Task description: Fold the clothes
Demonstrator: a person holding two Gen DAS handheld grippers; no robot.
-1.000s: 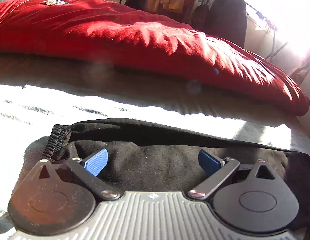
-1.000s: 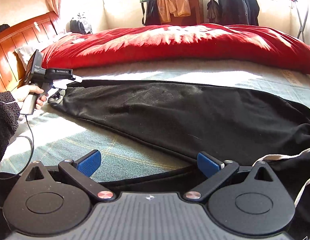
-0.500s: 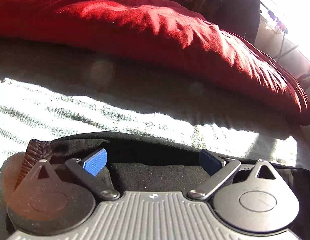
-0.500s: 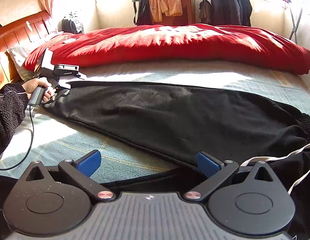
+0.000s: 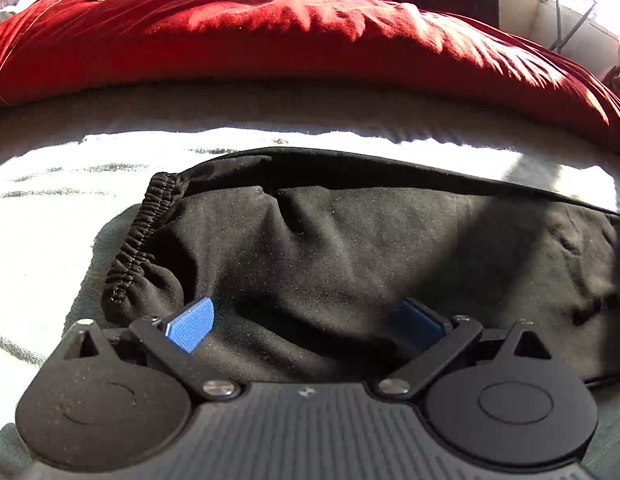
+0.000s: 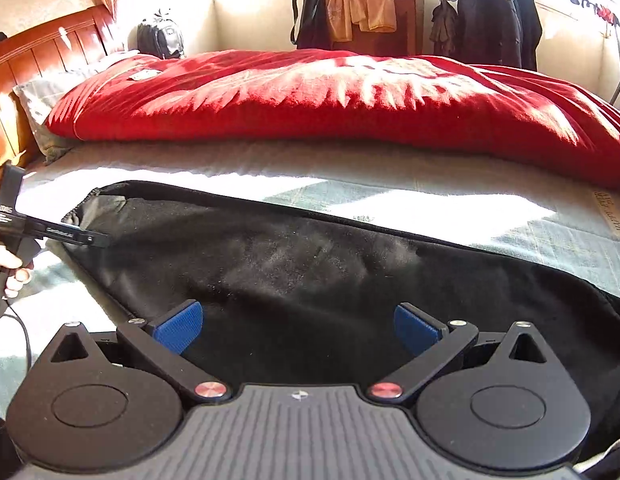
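Black trousers (image 5: 350, 256) lie spread on the pale bed sheet (image 5: 49, 208). An elastic cuff (image 5: 139, 240) runs down the left of the left wrist view. My left gripper (image 5: 303, 322) is open, low over the cloth just behind that cuff, with its blue pads (image 5: 189, 324) wide apart. In the right wrist view the trouser leg (image 6: 310, 264) stretches from left to right. My right gripper (image 6: 297, 326) is open above its near edge. A hand holds the left gripper (image 6: 89, 238) at the far left end of the leg.
A red duvet (image 6: 310, 100) is heaped along the far side of the bed. A wooden headboard (image 6: 37, 56) and a pillow (image 6: 41, 100) are at the left. Dark jackets (image 6: 494, 16) hang on a rack behind, beside a stand with orange clothes (image 6: 362, 12).
The left gripper has pulled back from the cuff, so more of the trouser end shows ahead of it. The right gripper has moved forward over the leg; the white drawstring has left its view.
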